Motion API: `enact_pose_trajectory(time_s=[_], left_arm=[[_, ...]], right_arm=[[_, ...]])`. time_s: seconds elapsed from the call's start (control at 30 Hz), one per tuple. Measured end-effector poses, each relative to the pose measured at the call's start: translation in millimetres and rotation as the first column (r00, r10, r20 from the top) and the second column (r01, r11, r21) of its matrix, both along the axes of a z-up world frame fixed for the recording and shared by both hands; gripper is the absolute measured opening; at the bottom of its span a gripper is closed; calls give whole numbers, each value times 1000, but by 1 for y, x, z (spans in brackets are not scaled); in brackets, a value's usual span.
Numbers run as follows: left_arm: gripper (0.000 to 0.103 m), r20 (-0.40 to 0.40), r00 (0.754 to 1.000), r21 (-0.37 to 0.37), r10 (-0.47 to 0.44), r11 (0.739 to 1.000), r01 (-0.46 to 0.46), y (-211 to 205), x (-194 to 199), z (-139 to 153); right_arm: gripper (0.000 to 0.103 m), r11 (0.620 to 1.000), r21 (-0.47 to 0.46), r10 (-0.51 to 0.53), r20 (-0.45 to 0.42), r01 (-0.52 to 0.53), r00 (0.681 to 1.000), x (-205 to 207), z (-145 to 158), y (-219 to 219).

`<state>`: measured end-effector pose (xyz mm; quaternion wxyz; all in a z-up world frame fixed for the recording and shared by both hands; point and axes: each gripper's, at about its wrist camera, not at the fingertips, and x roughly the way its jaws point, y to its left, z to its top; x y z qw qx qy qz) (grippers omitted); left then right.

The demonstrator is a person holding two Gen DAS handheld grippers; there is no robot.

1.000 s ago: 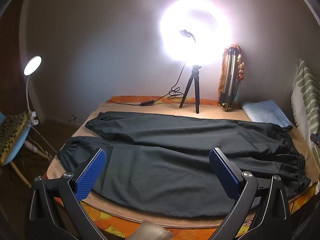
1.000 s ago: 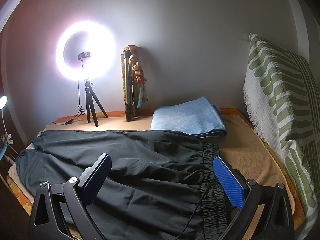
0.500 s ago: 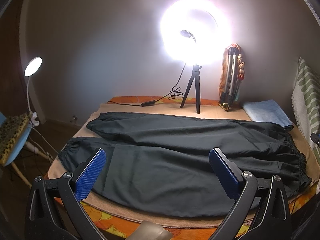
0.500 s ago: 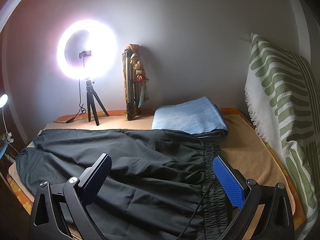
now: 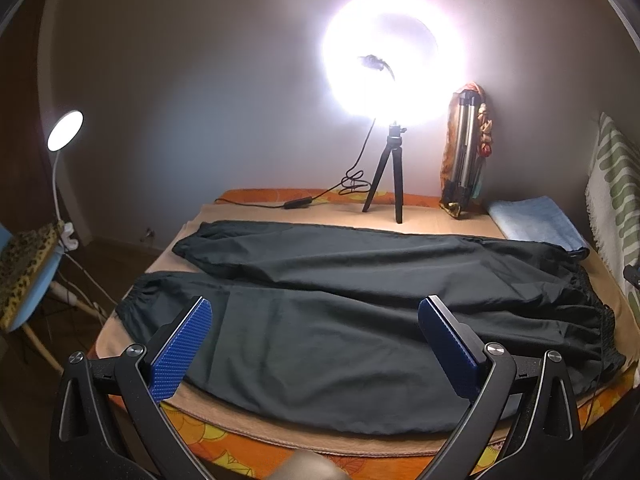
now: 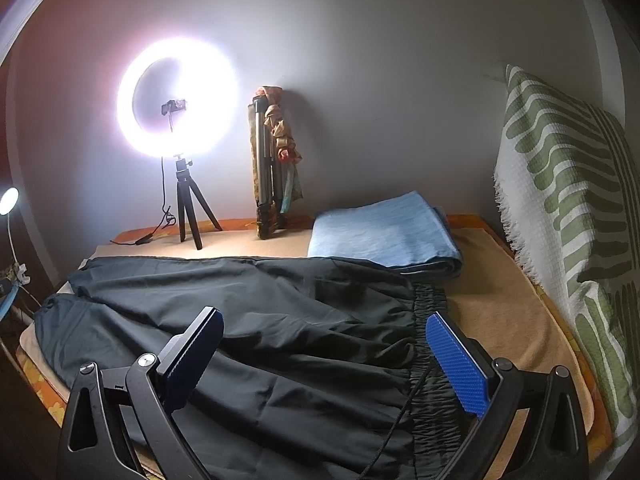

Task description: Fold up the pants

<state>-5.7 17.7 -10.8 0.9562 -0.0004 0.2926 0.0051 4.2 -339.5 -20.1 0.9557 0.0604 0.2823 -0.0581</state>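
Black pants (image 5: 360,320): lying unfolded on the bed (image 6: 500,312), legs beyond the left gripper (image 5: 316,320), waistband between the right gripper (image 6: 324,336) jaws; both jaws gaping, empty, barely drifting since a second ago; folding not begun

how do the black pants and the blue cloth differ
The pants lie spread out flat, legs apart, across most of the bed; the blue cloth is folded into a neat stack at the far corner. The pants are dark and creased, the cloth pale and smooth. The pants' waist overlaps the cloth's edge. Both rest on the tan cover.
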Motion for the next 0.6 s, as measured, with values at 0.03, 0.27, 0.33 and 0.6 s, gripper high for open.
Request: enact_pose_trajectory(time_s=[0.03, 0.27, 0.33, 0.6], left_arm=[[103, -5, 1000, -7, -1, 1000, 1, 0, 1, -1], [103, -8, 1000, -55, -1, 998, 1, 12, 8, -6], [103, 2, 1000, -76, 1, 997, 0, 18, 9, -9], [99, -14, 1000, -127, 28, 991, -30, 41, 24, -15]], right_arm=[[103, 1000, -2, 2, 0, -2, 1000, 1, 0, 0], [103, 998, 4, 55, 12, -55, 998, 9, 1, 9], [103, 997, 3, 77, 20, -77, 997, 11, 2, 14], [103, 980, 18, 195, 52, -196, 979, 33, 1, 38]])
